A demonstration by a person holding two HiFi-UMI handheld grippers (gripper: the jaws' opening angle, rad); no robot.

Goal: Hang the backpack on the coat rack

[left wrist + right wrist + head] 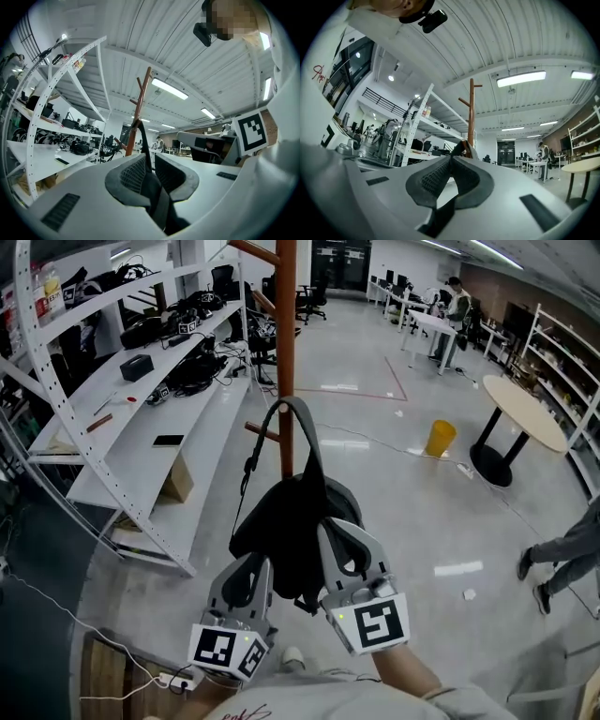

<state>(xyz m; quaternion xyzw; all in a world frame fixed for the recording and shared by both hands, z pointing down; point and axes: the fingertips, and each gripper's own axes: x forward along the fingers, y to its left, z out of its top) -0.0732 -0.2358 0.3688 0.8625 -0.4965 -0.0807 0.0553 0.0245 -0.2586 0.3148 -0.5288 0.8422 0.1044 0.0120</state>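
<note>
The black backpack (292, 521) hangs in front of the wooden coat rack (285, 334), its strap (305, 423) looped up against the pole above a peg. The left gripper (149, 165) has its jaws clamped on the backpack's dark fabric. The right gripper (450, 158) has its jaws closed, the tips pinching a thin fold at the backpack's top.
</note>
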